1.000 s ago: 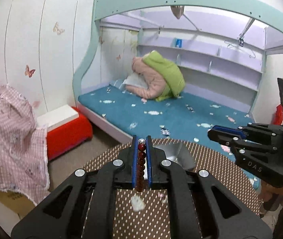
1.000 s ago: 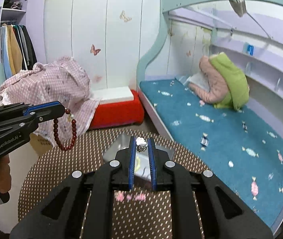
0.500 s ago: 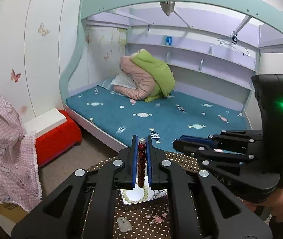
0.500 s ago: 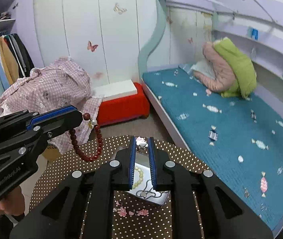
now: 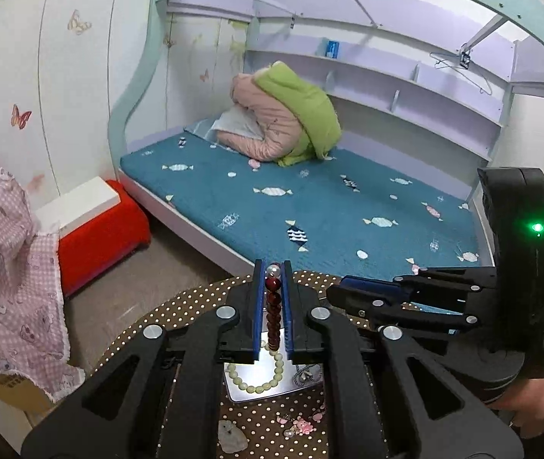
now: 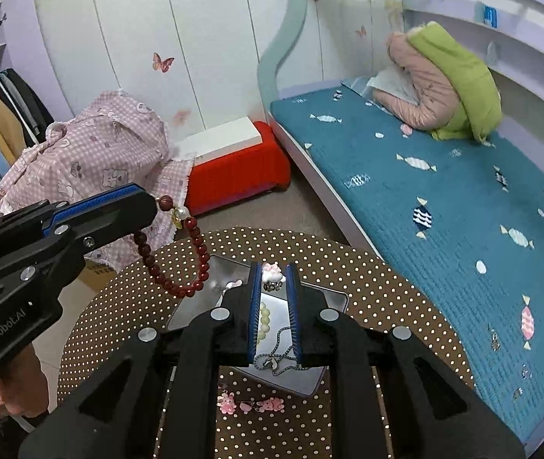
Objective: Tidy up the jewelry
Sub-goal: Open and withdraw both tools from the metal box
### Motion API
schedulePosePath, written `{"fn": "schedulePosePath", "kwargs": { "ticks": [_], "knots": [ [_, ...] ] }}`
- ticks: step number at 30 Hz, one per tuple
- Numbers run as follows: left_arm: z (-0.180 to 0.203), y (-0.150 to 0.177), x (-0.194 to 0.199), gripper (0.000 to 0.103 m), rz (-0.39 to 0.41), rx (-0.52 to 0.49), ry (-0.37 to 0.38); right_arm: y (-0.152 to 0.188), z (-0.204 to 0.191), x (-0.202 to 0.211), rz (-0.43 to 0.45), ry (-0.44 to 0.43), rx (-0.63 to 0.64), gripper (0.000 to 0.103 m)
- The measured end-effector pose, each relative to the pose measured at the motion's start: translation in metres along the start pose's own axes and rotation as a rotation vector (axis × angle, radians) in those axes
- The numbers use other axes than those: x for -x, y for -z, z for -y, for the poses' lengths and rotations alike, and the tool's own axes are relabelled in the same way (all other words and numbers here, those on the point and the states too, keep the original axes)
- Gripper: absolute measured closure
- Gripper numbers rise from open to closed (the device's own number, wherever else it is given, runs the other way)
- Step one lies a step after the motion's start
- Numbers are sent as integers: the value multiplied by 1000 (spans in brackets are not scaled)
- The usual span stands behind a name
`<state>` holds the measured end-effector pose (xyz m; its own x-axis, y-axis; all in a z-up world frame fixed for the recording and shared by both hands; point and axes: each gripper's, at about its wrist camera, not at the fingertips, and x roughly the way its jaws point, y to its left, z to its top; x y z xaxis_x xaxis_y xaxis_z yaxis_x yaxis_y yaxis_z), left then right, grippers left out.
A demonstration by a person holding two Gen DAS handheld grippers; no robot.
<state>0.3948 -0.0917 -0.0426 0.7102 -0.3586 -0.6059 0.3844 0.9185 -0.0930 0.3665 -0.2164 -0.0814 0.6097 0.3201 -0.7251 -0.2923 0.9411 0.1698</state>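
left gripper body, near left of right wrist view: read "GenRobot.AI", white print on black
cardboard box, near left: dark print was there, too blurred to read
other readable text: none

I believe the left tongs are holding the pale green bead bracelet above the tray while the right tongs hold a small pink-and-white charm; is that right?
Not quite: the left tongs hold the dark red bead bracelet, as the right wrist view shows. The pale green bead bracelet lies in the silver tray. The rest stands: the right tongs hold the small pink-and-white charm.
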Motion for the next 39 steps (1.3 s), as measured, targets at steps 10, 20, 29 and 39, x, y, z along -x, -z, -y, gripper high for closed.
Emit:
{"fn": "schedulePosePath", "kwargs": {
  "ticks": [10,20,29,39],
  "knots": [
    [-19,6,24,12,90,55,-103,1,9,13,75,34,-51,9],
    [-19,15,59,5,156,37,-200,6,11,33,130,68,-82,7],
    [-22,23,89,5,194,63,-222,13,0,64,199,78,-75,7],
    [-23,45,119,5,228,72,-260,28,-10,103,287,105,-50,7]
  ]
}}
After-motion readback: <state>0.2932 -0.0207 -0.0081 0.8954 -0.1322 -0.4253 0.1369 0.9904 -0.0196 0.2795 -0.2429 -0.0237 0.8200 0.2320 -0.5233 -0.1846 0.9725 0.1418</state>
